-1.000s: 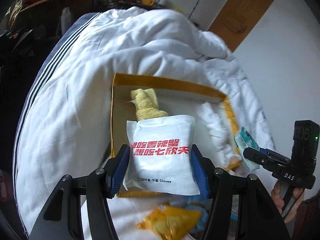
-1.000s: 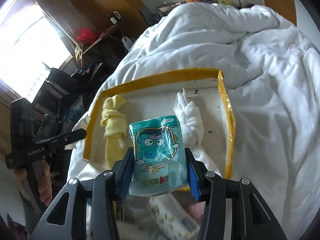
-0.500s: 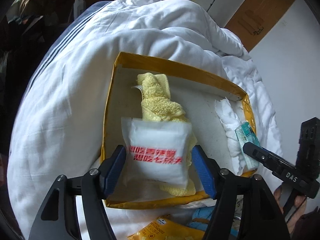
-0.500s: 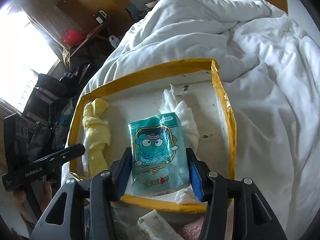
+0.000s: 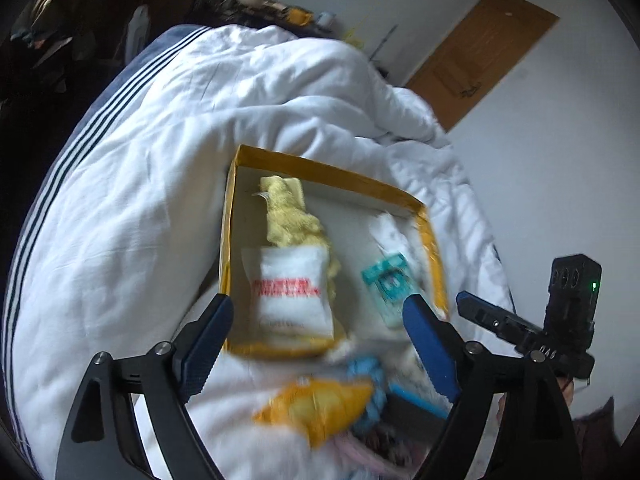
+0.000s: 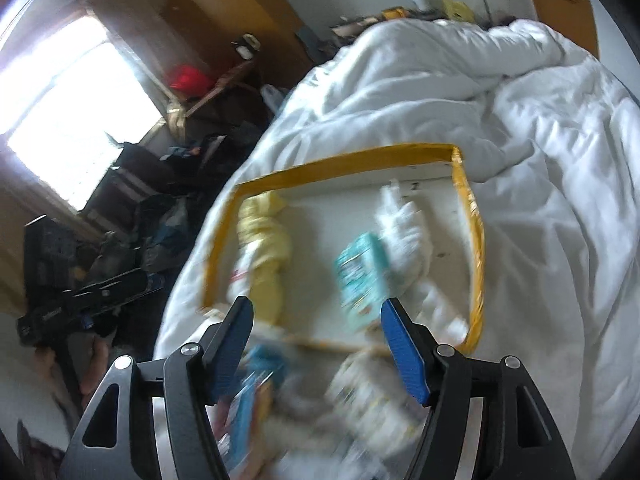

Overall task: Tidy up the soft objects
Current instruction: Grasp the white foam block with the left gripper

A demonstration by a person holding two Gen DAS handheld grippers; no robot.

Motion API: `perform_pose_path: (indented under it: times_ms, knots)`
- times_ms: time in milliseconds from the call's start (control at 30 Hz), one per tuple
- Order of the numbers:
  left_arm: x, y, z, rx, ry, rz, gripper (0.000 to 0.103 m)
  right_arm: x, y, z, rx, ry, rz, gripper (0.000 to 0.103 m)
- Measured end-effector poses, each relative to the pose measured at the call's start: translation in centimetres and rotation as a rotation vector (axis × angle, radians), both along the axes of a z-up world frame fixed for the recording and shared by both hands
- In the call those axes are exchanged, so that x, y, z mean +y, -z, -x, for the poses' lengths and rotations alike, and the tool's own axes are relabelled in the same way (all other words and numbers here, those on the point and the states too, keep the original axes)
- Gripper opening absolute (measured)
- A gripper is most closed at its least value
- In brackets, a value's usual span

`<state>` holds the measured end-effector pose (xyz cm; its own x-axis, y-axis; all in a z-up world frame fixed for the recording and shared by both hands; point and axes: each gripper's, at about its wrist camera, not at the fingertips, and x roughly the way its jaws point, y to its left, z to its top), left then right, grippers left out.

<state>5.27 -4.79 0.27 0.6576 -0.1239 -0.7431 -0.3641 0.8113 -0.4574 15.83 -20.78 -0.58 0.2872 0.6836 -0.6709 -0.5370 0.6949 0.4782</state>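
Both sets of fingers were opening, with nothing between them. The left gripper point(image 5: 320, 332) had let go of the white pack point(image 5: 294, 294), which lay in the box point(image 5: 320, 168) on the yellow towel point(image 5: 288, 212). The right gripper point(image 6: 316, 340) had let go of the teal pack point(image 6: 362, 276), which leaned on the white cloth point(image 6: 408, 232) in the same box. A good next move was to lift both grippers straight up, so the fingers missed the box edge. More soft things waited on the bed point(image 5: 140, 200) nearby, like a yellow bag point(image 5: 320, 406). That blurry pile sat right under the fingers.
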Motion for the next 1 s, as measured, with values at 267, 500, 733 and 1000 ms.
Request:
perform_pose_path:
  times_ms: [267,500,733,1000]
  knots:
    - [-4.6,1.1,8.1,0.013,0.188,0.032,0.086,-4.5,-2.9,11.0,-0.075,-0.120,-0.098,0.072]
    - [-8.1,3.8,11.3,0.053,0.323,0.089,0.086,-8.5,-0.4,18.3,-0.073,-0.139,-0.144,0.074]
    - [-10.1,3.0,12.4,0.059,0.411,0.018,0.086,-8.0,3.5,17.3,0.071,-0.128,-0.135,0.074]
    - [-10.7,4.9,12.0,0.127,0.470,-0.050,0.086,-6.6,5.9,17.2,0.098,-0.075,-0.051,0.058]
